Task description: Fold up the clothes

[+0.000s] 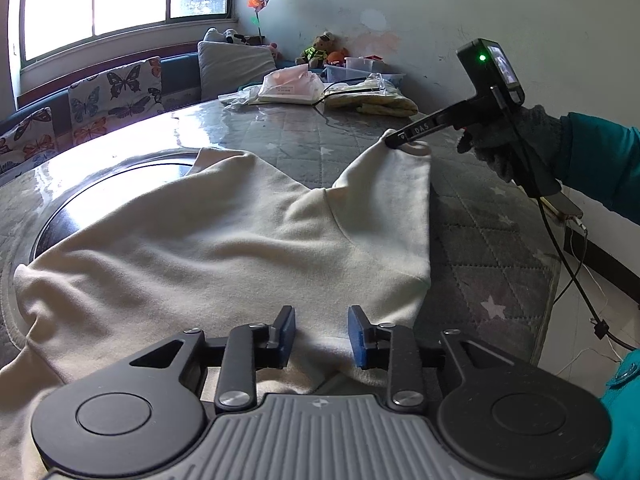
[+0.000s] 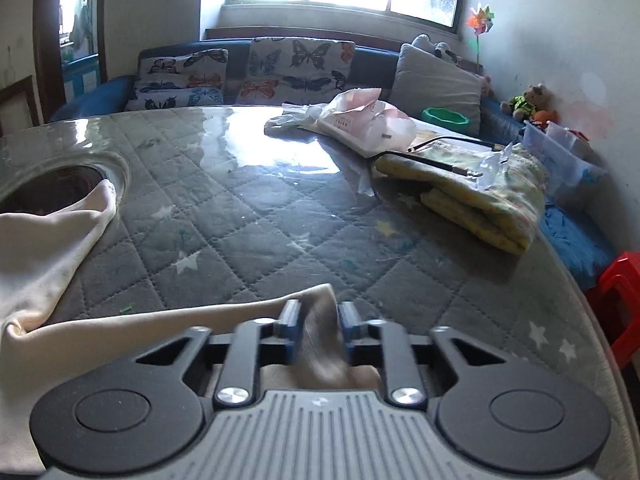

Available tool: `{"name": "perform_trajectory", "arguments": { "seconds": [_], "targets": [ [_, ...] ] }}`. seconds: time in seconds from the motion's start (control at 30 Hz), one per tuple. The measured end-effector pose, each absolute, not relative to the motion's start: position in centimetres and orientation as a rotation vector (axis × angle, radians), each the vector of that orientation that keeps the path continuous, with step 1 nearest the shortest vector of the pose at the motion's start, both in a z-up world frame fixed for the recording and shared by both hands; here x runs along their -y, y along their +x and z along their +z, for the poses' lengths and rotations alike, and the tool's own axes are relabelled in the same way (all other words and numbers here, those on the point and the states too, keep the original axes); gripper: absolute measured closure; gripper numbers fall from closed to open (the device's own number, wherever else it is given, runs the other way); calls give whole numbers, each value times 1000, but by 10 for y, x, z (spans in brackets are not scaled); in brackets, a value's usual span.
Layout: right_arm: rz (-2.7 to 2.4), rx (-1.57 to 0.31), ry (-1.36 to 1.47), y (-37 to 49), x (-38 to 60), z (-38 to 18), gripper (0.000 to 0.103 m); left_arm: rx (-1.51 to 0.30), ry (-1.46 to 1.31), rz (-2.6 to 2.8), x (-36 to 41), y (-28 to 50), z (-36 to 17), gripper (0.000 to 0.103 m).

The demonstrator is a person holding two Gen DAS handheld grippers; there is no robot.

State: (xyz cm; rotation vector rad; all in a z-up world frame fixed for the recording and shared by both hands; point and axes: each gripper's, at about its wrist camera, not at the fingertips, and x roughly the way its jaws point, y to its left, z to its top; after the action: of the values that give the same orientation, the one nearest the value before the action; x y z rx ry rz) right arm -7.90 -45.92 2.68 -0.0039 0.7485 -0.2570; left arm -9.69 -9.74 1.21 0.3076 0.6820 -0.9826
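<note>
I hold the cream garment (image 1: 224,236) at two points above a round table (image 1: 488,240) covered in grey quilted cloth with white stars under a clear sheet. My right gripper (image 2: 319,320) pinches a far corner of the fabric, its blue pads closed narrow on a bunched fold; seen from the left wrist, that same right gripper (image 1: 400,140) lifts the corner clear of the tabletop, so the cloth hangs from it in a taut vertical edge. My left gripper (image 1: 322,334) sits at the garment's near edge with its jaws parted; cloth lies beneath and between them, but I cannot tell whether the pads touch it.

The raised corner looks meant to be carried over the body of the garment, with the near end kept low as an anchor, though that is my reading only.

The garment is soft, matte and off-white, spread over the near and left part of the table and partly over a dark round opening (image 1: 120,188) in the tabletop. It is rumpled, not flat: a deep valley runs between the raised corner and a second peak on the far left. A curved seam shows near the lifted side.

At the far right lie a folded yellow blanket (image 2: 480,192) and a pink plastic bag (image 2: 368,120), well apart from the work.
</note>
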Motion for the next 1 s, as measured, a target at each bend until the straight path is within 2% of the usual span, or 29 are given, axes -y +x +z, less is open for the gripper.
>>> {"name": "perform_trajectory", "arguments": {
  "seconds": [0.13, 0.2, 0.27, 0.43, 0.67, 1.0],
  "targets": [
    [-239, -711, 1, -80, 454, 42, 75, -646, 271, -911, 86, -82, 27, 64],
    [-184, -698, 6, -76, 443, 52, 70, -619, 243, -841, 78, -70, 36, 59],
    [-131, -690, 1, -72, 432, 58, 68, -599, 208, -733, 69, -52, 45, 56],
    [14, -690, -21, -52, 389, 65, 66, -638, 66, -459, 38, 9, 54, 47],
    [127, -707, -13, -4, 346, 67, 68, -760, -87, -338, 5, 74, 48, 45],
    [153, -764, 9, 60, 330, 51, 68, -867, -109, -370, 10, 98, 26, 44]
  ]
}}
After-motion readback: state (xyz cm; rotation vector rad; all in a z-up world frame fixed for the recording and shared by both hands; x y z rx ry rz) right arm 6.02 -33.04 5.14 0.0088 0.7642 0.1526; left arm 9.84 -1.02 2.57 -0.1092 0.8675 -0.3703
